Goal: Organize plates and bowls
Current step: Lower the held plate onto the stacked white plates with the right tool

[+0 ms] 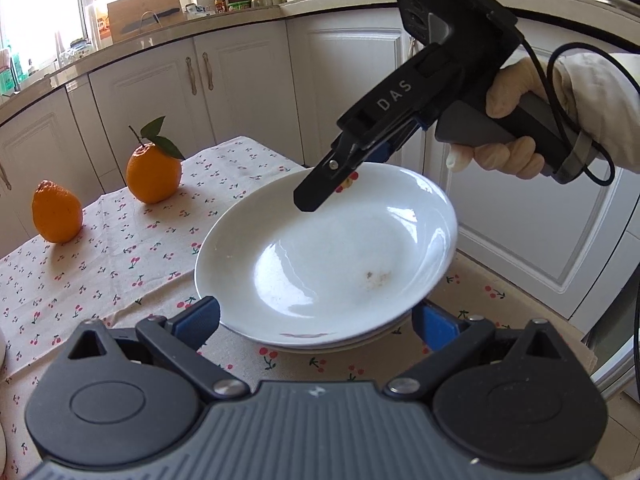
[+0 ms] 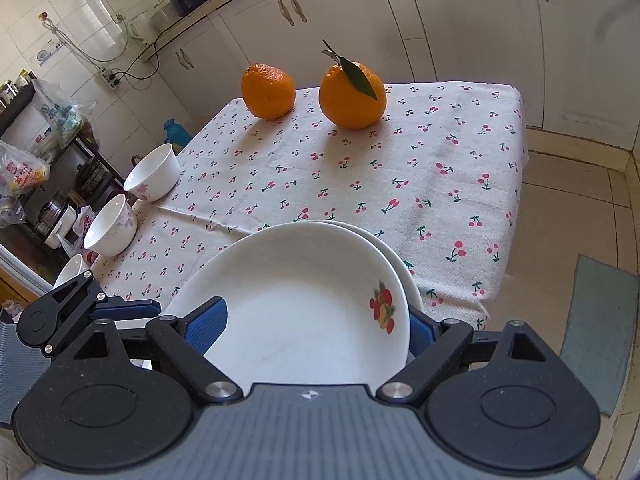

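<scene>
A white plate with a fruit print [image 2: 304, 312] rests on top of another white plate [image 2: 394, 252] on the cherry-print tablecloth; the pair also shows in the left wrist view [image 1: 328, 256]. My right gripper [image 2: 316, 328] is open with its jaws on either side of the top plate's rim. In the left wrist view it hangs over the plate's far edge [image 1: 320, 192]. My left gripper [image 1: 316, 320] is open at the near rim of the stack. Three white bowls stand along the table's left edge: one [image 2: 154, 174], a second [image 2: 110, 226], and a third [image 2: 72, 270] partly hidden.
Two oranges [image 2: 268, 90] [image 2: 352, 94] sit at the far side of the table [image 2: 460, 168]; they also show in the left wrist view [image 1: 154, 172] [image 1: 56, 212]. White kitchen cabinets [image 1: 248, 92] surround the table. A shelf with bags [image 2: 40, 152] stands at the left.
</scene>
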The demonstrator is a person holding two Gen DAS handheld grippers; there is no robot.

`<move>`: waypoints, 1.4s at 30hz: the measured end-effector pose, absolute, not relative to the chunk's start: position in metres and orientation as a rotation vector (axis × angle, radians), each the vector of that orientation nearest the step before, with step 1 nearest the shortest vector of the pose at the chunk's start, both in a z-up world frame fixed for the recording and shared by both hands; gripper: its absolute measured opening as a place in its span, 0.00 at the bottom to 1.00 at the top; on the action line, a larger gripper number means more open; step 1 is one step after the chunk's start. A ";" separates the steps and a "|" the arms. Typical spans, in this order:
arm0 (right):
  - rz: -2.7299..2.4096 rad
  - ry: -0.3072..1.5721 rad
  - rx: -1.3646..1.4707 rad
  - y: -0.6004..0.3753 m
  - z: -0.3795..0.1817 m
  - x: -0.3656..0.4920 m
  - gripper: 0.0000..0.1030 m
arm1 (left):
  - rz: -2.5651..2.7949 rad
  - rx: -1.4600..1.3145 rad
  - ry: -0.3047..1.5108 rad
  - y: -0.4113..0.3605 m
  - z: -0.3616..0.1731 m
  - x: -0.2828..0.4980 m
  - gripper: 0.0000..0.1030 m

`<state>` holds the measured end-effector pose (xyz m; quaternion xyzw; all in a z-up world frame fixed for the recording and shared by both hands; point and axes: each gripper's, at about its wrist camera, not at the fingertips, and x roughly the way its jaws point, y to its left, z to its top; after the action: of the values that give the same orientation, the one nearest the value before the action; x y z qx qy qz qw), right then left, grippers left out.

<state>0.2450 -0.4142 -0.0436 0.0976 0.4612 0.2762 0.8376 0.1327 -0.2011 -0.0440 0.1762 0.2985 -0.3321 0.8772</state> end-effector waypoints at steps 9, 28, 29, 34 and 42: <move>0.573 0.970 0.208 -0.420 -0.041 0.243 0.91 | -0.695 0.361 0.639 -0.202 -0.048 0.136 0.98; 0.531 0.972 0.160 -0.415 -0.036 0.241 0.91 | -0.690 0.350 0.636 -0.199 -0.046 0.134 0.98; 0.528 0.973 0.155 -0.414 -0.036 0.241 0.91 | -0.688 0.349 0.636 -0.198 -0.046 0.133 0.98; 0.504 0.977 0.130 -0.410 -0.034 0.241 0.91 | -0.684 0.343 0.634 -0.195 -0.045 0.132 0.98; 0.505 0.961 0.102 -0.404 -0.024 0.239 0.96 | -0.685 0.335 0.625 -0.190 -0.043 0.130 0.98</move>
<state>0.2388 -0.4044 -0.0244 0.0486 0.4572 0.2400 0.8550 0.1296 -0.1900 -0.0428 0.1610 0.3002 -0.3290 0.8808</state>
